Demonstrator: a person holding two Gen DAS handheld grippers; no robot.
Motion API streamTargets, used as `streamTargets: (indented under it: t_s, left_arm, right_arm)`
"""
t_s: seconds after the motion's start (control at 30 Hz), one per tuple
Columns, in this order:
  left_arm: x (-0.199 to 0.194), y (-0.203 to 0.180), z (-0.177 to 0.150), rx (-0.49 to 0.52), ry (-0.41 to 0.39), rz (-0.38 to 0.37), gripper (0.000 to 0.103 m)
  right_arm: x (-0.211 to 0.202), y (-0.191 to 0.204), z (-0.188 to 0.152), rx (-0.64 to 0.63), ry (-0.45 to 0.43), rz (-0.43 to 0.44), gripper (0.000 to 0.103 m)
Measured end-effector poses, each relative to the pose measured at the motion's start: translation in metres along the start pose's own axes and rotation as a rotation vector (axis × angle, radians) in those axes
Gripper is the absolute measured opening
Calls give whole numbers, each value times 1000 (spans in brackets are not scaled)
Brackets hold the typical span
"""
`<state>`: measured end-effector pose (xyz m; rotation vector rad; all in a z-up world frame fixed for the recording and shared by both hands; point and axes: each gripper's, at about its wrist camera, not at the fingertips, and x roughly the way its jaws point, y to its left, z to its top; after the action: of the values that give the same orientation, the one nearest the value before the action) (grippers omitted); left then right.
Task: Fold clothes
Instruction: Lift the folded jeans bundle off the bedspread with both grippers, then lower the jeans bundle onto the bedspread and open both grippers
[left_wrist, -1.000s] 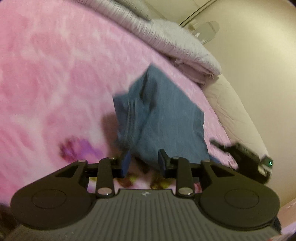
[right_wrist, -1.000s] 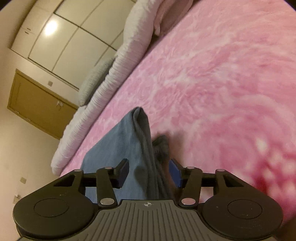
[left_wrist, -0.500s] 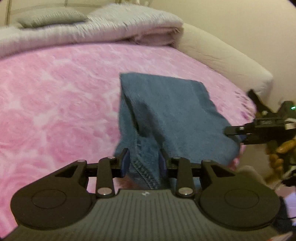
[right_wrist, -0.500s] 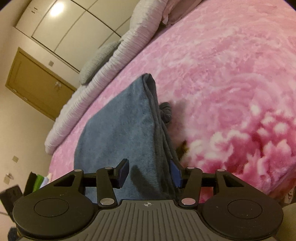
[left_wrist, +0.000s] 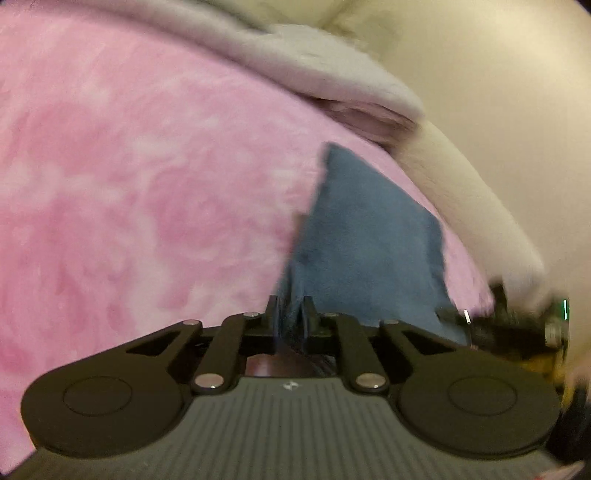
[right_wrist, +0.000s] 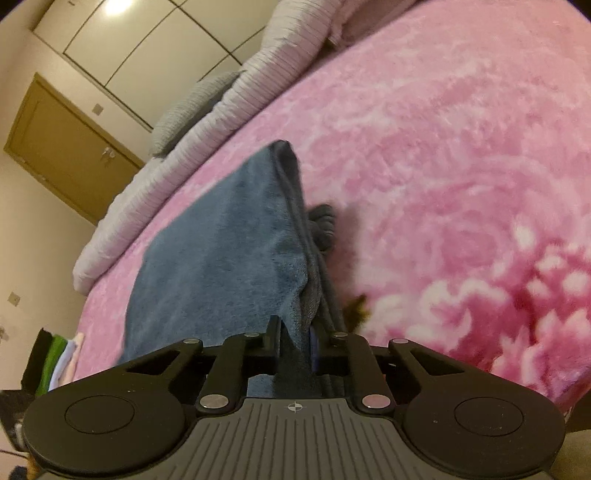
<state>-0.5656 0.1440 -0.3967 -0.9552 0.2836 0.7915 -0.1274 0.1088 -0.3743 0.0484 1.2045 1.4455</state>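
Bed: pink blanket (right_wrist: 461, 166), wardrobe (right_wrist: 147, 33) upper left.
Left hand-held gripper (left_wrist: 290, 318): now clenched on blue garment (left_wrist: 369, 240).
Right hand-held gripper (right_wrist: 295, 341): has also closed on it.

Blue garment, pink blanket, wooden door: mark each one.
blue garment (right_wrist: 221, 258), right wrist view, its broad fuzzy face.
pink blanket (left_wrist: 129, 184), left wrist view, bare stretch left of the garment.
wooden door (right_wrist: 62, 155), right wrist view, centre panel.

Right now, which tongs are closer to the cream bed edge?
Right. The right tongs sit close beside the cream bed edge; the left tongs are further in over the pink blanket. Both clamp the blue cloth.
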Motion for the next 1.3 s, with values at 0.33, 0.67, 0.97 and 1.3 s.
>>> streamTargets:
  t_s: [0.33, 0.67, 0.97, 1.3]
  left_arm:
    - [-44, 11, -33, -361, -83, -130, 33]
    - [-12, -23, -33, -125, -56, -40, 14]
    - [-54, -27, -12, 101, -99, 302, 13]
    - [39, -136, 41, 410, -69, 103, 14]
  right_arm:
    - [-39, 7, -14, 7, -66, 7, 20]
    - [-48, 21, -37, -84, -128, -50, 20]
    - [-43, 23, -29, -166, -84, -192, 20]
    - [-12, 113, -2, -547, -194, -321, 20]
